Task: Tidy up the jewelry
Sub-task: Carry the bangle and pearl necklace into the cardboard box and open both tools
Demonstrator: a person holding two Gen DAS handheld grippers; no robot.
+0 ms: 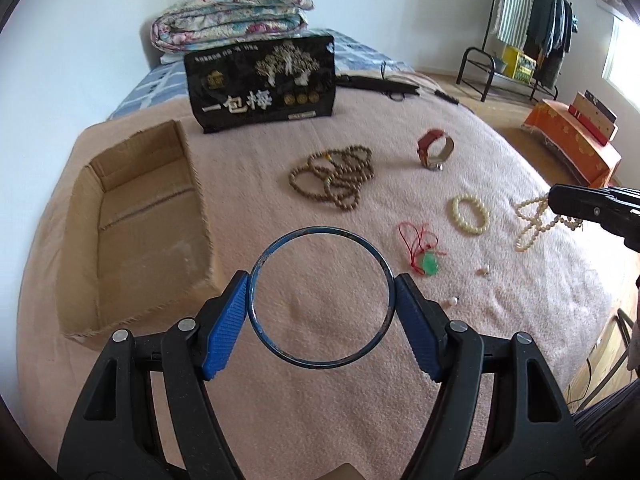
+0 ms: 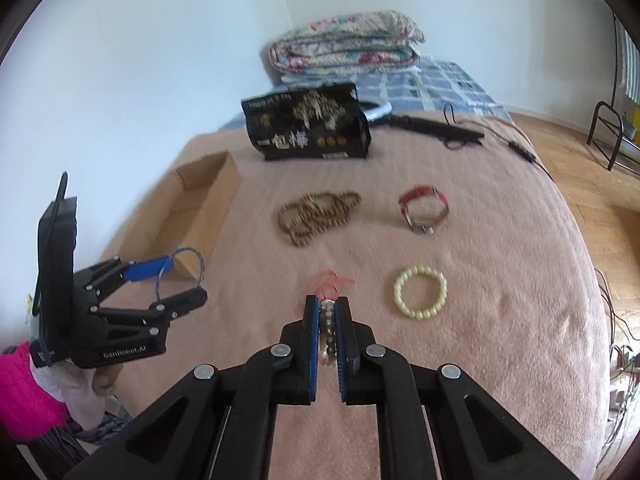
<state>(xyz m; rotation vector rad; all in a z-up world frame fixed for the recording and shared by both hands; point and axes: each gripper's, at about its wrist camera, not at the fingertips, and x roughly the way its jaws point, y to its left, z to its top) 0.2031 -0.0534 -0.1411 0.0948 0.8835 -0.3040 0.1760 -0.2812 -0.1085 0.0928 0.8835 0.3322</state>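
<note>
Gripping a blue bangle (image 1: 320,297) across its width, left claw (image 1: 320,312) above the pink blanket (image 1: 360,420), just right of the open cardboard box (image 1: 136,232). Pinching a cream bead strand (image 2: 327,332) between nearly closed pads, right claw (image 2: 327,344) over the bed. Lying loose on the blanket: brown bead necklace (image 1: 334,176), red-strapped watch (image 1: 434,150), cream bead bracelet (image 1: 471,214), green pendant (image 1: 430,263) on red cord. Standing behind, black snack bag (image 1: 262,84); beyond it, folded quilt (image 1: 232,14).
</note>
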